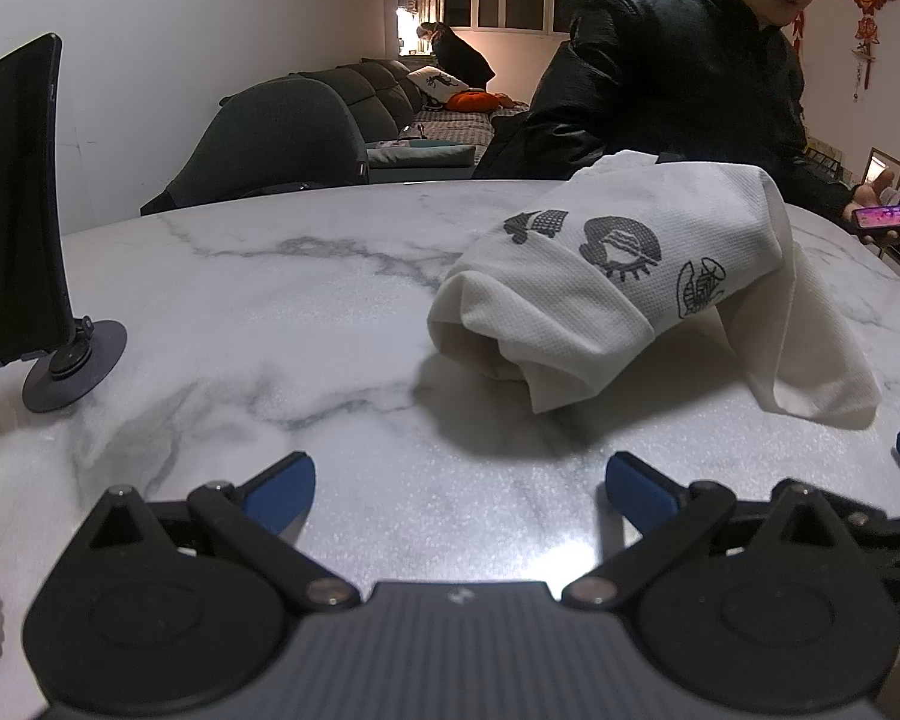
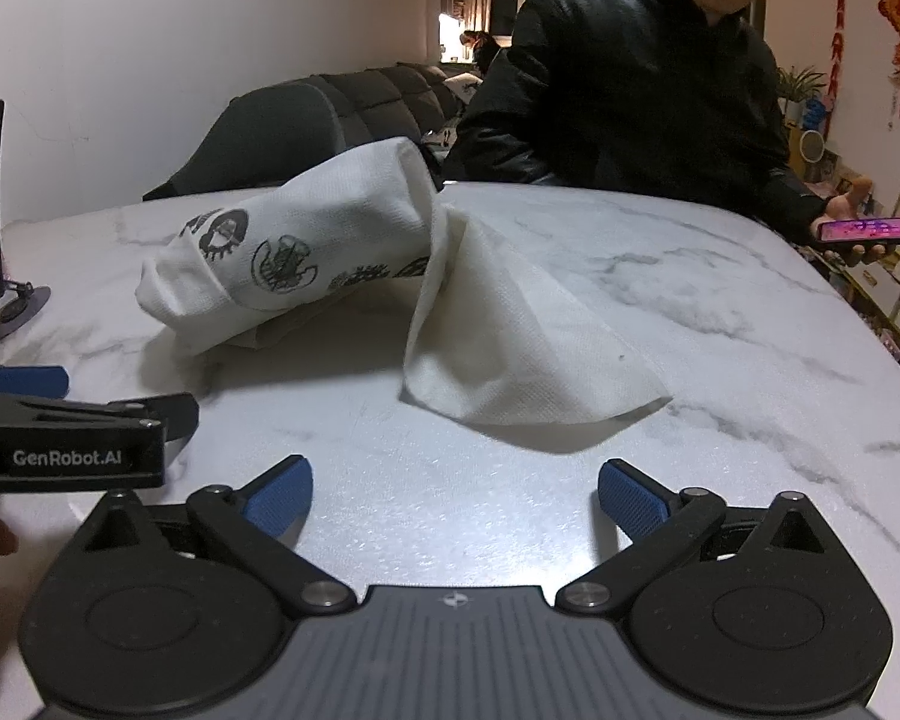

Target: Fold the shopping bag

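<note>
Ahead, crumpled shopping bag [image 2: 342, 252] on table, clear of both open claws

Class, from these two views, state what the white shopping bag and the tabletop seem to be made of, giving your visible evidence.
Shopping bag: probably non-woven fabric, matte; a fine dimpled embossed texture shows, and it crumples softly. Tabletop: looks like polished marble or a marble-look slab; white with grey veining and a glossy reflection of light.
</note>
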Action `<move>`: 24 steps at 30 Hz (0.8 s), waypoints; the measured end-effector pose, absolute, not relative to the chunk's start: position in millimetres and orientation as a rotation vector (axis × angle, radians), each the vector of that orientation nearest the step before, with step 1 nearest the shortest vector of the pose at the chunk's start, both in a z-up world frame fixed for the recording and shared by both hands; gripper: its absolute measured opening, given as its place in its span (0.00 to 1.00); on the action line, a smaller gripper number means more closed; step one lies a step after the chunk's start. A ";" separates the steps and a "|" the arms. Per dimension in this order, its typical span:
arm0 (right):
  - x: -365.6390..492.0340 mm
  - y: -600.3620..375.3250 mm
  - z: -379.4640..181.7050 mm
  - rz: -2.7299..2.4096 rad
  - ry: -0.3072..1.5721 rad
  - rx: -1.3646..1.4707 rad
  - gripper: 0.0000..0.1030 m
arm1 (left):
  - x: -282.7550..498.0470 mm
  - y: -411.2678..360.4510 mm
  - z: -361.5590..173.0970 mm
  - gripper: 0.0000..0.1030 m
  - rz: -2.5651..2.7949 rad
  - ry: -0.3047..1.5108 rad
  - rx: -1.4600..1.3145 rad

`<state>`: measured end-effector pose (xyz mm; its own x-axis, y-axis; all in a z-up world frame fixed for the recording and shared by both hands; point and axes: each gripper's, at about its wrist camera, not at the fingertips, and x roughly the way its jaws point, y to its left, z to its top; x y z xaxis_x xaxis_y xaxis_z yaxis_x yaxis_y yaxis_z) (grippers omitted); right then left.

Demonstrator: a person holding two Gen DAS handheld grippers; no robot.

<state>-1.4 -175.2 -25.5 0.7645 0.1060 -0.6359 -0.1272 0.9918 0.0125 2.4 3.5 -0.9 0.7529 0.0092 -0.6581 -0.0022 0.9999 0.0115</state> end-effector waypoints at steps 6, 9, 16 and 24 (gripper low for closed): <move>0.7 -180.9 -16.3 0.150 0.662 -0.018 0.74 | 1.3 4.3 -0.5 1.00 -0.001 0.717 0.011; 2.4 -180.0 -13.2 0.163 0.651 -0.027 0.64 | -0.5 5.7 -0.1 1.00 -0.011 0.715 0.009; 9.7 -175.9 -6.7 0.200 0.615 -0.010 0.50 | -7.1 16.3 3.8 1.00 -0.010 0.691 -0.018; 26.7 -170.2 -7.5 0.241 0.598 0.002 0.36 | -7.9 32.1 13.7 1.00 -0.022 0.678 -0.084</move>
